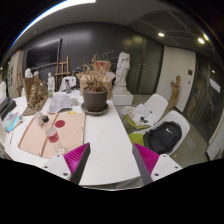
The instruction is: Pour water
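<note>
**Claw open above the tabletop, nothing held**

I see my claw (112,160) at the bottom centre of the frame, its two pink pads (76,158) spread wide with only bare white tabletop (105,135) between them. It grips nothing. On the left of the frame a tan board (52,133) lies on the tabletop, with a small cup (51,132) standing on it and a red disc (59,124) beside that. A potted plant (96,90) with dry stems stands at centre, beyond the fingers. Lower right, a black backpack (165,135) rests on a chair. I cannot make out which vessel holds water.
</note>
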The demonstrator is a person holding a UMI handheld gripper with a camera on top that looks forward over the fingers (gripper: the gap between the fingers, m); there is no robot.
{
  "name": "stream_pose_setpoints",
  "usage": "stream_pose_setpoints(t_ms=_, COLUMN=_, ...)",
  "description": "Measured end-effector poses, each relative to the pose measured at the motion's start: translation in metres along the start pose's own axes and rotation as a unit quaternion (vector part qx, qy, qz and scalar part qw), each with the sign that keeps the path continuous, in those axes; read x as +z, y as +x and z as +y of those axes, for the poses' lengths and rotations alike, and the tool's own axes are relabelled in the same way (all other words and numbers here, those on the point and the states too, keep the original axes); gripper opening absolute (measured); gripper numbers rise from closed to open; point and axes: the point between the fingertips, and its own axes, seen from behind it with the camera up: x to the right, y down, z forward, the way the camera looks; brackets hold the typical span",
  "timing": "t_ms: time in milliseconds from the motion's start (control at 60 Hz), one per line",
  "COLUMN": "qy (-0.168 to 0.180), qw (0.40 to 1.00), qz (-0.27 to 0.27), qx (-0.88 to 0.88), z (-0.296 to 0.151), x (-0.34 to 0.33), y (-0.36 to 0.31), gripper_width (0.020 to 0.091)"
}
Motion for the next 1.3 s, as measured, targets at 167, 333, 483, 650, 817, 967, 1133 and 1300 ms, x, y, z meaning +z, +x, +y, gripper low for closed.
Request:
stream_pose_setpoints(t_ms=167, qy=-0.023, qw=0.999, qz=-0.042, qx=-0.008, z=0.034, x=0.015, y=-0.029, gripper_width=0.0859)
stream_pose_setpoints(t_ms=333, qy=-0.036, qw=0.996, qz=-0.076, qx=-0.015, z=0.055, x=0.025, y=-0.064, gripper_width=0.0861)
stream_pose_setpoints(t_ms=483, qy=-0.037, qw=0.994, qz=-0.103, qx=-0.023, z=0.072, x=0.032, y=-0.108, gripper_width=0.0857)
stream_pose_setpoints(t_ms=650, qy=-0.028, qw=0.990, qz=-0.132, qx=-0.028, z=0.084, x=0.046, y=-0.177, gripper_width=0.0859)
stream_pose_setpoints(t_ms=817, qy=0.016, qw=0.991, qz=-0.130, qx=-0.032, z=0.077, x=0.077, y=-0.239, gripper_width=0.0863)
stream_pose_setpoints(t_ms=967, qy=0.050, qw=0.994, qz=-0.085, qx=-0.043, z=0.068, x=0.128, y=-0.268, gripper_width=0.0857)
stream_pose_setpoints(t_ms=1133, qy=0.071, qw=0.995, qz=-0.067, qx=-0.017, z=0.068, x=0.180, y=-0.292, gripper_width=0.0816)
stream_pose_setpoints(t_ms=1300, qy=0.085, qw=0.995, qz=-0.050, qx=0.013, z=0.070, x=0.213, y=-0.301, gripper_width=0.0485)
